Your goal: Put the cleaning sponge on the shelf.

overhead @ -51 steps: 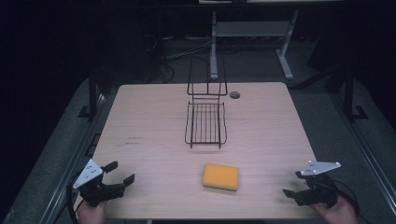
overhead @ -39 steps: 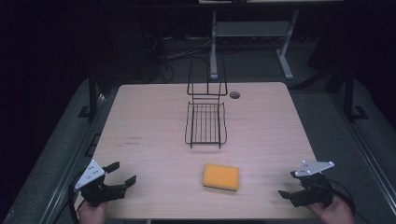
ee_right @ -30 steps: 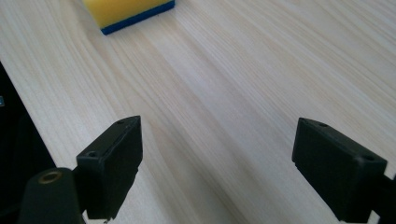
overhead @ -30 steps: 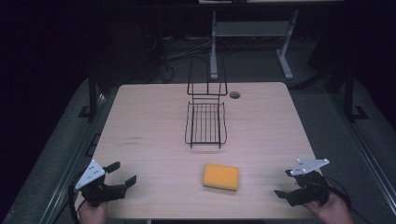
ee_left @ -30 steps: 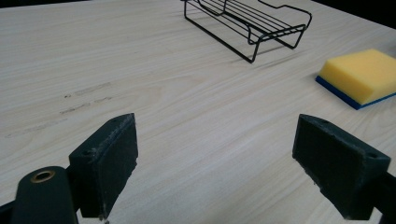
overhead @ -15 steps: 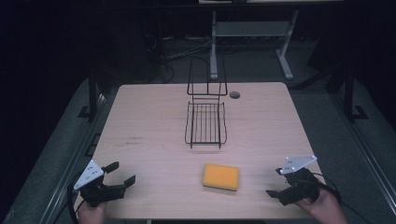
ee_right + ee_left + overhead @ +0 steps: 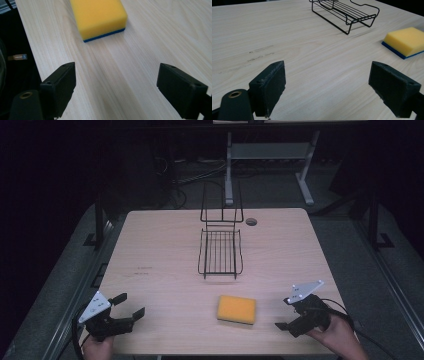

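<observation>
right gripper [image 7: 289, 314] slides in from the table's [image 7: 160, 250] right edge, swinging leftward toward the yellow sponge [image 7: 236, 309], and it's now near the sponge's right side, jaws spread wide and pointed at it, grey plate tilting as it turns.

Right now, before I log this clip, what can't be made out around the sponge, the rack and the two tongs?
- Sponge: far end cut off by the top edge in the right gripper view.
- Wire rack: back cut off by the top edge in the left gripper view.
- Faint marks on the table: too small to read in the high view.
- Left tongs and right tongs: the person's hands are partly cut off by the bottom edge in the high view.
</observation>
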`<move>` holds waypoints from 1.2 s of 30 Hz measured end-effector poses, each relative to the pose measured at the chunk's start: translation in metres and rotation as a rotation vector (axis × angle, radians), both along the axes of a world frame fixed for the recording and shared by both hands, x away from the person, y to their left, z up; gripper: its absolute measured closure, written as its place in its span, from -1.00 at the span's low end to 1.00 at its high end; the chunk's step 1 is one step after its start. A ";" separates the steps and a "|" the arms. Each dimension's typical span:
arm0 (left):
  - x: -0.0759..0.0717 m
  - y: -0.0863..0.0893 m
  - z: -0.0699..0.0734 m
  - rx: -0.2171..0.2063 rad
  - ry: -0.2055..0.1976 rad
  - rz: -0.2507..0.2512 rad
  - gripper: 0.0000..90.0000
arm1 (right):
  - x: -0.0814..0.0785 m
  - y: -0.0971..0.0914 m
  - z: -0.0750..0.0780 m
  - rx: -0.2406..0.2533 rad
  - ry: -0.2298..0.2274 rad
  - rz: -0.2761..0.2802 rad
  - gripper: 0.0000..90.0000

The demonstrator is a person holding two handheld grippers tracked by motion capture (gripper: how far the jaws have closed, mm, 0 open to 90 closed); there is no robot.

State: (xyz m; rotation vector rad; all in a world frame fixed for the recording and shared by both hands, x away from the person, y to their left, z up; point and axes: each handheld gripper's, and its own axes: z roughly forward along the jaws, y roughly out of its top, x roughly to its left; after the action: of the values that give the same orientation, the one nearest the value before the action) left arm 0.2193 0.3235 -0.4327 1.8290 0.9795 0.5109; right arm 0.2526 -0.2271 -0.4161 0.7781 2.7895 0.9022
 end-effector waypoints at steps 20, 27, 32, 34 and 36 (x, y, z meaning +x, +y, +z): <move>0.000 -0.002 0.000 0.002 0.003 -0.010 -0.70 | 0.013 0.028 0.010 -0.035 0.010 0.098 -0.66; 0.000 -0.001 0.000 0.001 0.003 -0.008 -0.70 | 0.017 0.039 0.012 -0.038 0.009 0.133 -0.66; 0.000 -0.002 0.000 0.002 0.003 -0.011 -0.70 | 0.019 0.045 0.010 -0.040 0.014 0.151 -0.66; 0.001 -0.002 0.000 0.003 0.007 -0.012 -0.70 | 0.020 0.050 0.011 -0.044 0.019 0.168 -0.66; 0.001 -0.002 0.000 0.003 0.006 -0.011 -0.70 | 0.021 0.051 0.011 -0.047 0.015 0.174 -0.66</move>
State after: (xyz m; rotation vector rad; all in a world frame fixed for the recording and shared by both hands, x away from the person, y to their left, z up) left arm 0.2202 0.3216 -0.4326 1.8381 0.9724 0.5010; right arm 0.2739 -0.1756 -0.4053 0.5449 2.9154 0.8560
